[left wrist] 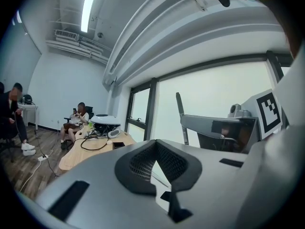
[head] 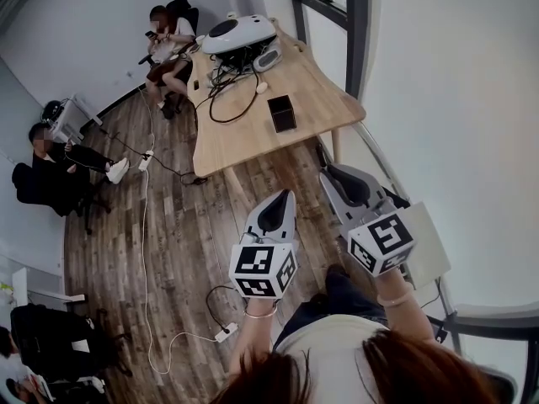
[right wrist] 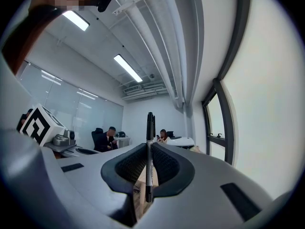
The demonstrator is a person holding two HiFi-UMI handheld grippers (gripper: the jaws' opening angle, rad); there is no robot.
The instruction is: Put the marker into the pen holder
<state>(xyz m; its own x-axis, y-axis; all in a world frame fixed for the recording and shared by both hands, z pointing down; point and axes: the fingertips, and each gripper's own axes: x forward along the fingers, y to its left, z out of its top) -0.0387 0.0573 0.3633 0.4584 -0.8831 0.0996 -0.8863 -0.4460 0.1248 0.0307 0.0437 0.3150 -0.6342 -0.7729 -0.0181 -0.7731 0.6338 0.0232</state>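
Head view: a light wooden table [head: 244,137] stands at 12 o'clock on a dark plank floor [head: 177,234], beside a dark-framed window [head: 354,23] at 1 o'clock. The table carries a white domed device [head: 238,32] at its far end, a looped black cable [head: 229,101] and a flat black slab [head: 281,113], either a phone or a case. A white cord runs over the floor to a power strip [head: 226,333] at 7 o'clock. One seated person [head: 168,45] is at 11 o'clock and a second seated person [head: 59,158] at 9 o'clock. More chairs at 8 o'clock are cut off by the edge of the picture.

The left gripper [head: 280,202] and the right gripper [head: 333,178] are held above the floor at 6 and 4 o'clock, short of the table.

Right gripper view: the jaws are closed on a black-and-white marker [right wrist: 149,156], which stands upright between the ribbed pads [right wrist: 164,168]. Its dark cap reaches toward 12 o'clock, past the jaw tips.

Left gripper view: the jaws are drawn together with nothing between the pads [left wrist: 143,163], and only a thin wedge of light shows at their base. The right gripper's marker cube [left wrist: 267,111] is at 3 o'clock.

The marker cannot be made out in the head view. The print on its barrel is too small to read.
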